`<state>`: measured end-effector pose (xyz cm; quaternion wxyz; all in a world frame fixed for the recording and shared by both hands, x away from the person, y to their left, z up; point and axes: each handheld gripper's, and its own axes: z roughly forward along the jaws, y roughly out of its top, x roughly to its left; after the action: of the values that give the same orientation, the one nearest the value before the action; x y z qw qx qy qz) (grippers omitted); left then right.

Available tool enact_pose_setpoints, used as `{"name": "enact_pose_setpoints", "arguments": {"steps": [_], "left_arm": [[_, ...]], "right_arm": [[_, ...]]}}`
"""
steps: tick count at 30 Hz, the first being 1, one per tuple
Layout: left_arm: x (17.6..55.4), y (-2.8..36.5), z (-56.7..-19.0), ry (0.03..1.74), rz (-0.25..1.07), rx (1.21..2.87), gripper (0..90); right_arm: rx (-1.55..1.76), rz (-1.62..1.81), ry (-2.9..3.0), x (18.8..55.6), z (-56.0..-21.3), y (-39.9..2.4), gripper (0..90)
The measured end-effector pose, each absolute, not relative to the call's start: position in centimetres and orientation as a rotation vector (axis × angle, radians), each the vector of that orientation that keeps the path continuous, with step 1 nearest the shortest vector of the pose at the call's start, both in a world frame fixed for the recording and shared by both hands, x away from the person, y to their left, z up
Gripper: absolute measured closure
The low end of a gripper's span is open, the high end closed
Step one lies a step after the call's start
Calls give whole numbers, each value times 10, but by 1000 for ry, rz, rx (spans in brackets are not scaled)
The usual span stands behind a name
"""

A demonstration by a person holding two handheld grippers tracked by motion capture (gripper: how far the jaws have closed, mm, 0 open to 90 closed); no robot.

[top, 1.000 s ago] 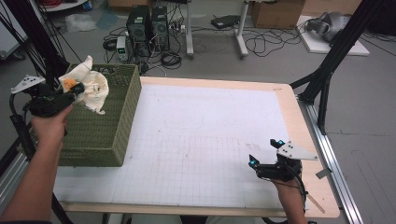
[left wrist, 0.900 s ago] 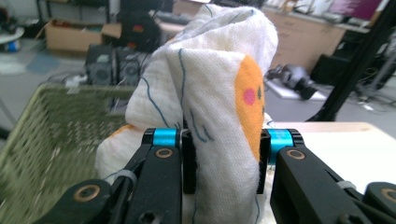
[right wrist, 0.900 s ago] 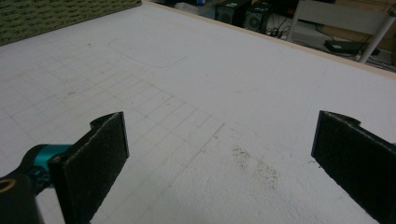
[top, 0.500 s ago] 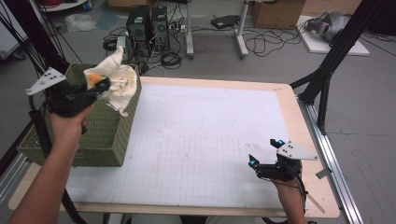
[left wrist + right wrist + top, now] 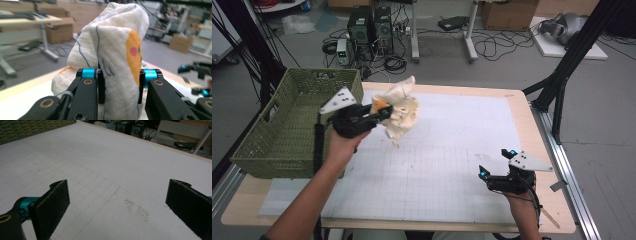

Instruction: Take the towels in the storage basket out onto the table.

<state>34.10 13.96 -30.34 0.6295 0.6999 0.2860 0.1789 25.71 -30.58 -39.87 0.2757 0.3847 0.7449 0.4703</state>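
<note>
A crumpled cream cloth (image 5: pixel 402 111) with orange patches and thin blue lines hangs in the air over the white gridded mat (image 5: pixel 452 150), just right of the basket. My left gripper (image 5: pixel 379 112) is shut on it; in the left gripper view the cloth (image 5: pixel 112 50) bunches up between the two black jaws and hides what lies behind. My right gripper (image 5: pixel 497 172) rests low at the mat's front right, open, with bare mat (image 5: pixel 112 195) between its pads (image 5: pixel 53 205).
A green woven basket (image 5: pixel 292 125) stands at the table's left edge. The wooden table rim (image 5: pixel 532 130) runs along the right. Black frame legs, computer towers and cables sit on the floor beyond the table.
My left gripper has carried the cloth from above the basket rightward, out over the mat. The right gripper has stayed where it was.
</note>
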Motion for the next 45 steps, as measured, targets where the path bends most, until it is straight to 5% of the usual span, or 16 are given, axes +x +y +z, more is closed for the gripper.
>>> {"name": "enact_pose_setpoints", "arguments": {"steps": [8,27,29,34,45], "left_arm": [[347,76,-357,581,309,1722,732],[351,9,-425,606,241,1889,690],[354,10,-430,637,242,1917,654],[357,21,-428,757,289,1876,252],[335,91,-414,782,358,1750,205]], "right_arm": [[1040,1259,2002,258,-400,-308,43],[1040,1241,2027,259,-403,-306,43],[1040,1242,2026,259,-403,-307,43],[1045,1241,2027,259,-403,-308,43],[1044,1239,2037,260,-405,-306,42]]}}
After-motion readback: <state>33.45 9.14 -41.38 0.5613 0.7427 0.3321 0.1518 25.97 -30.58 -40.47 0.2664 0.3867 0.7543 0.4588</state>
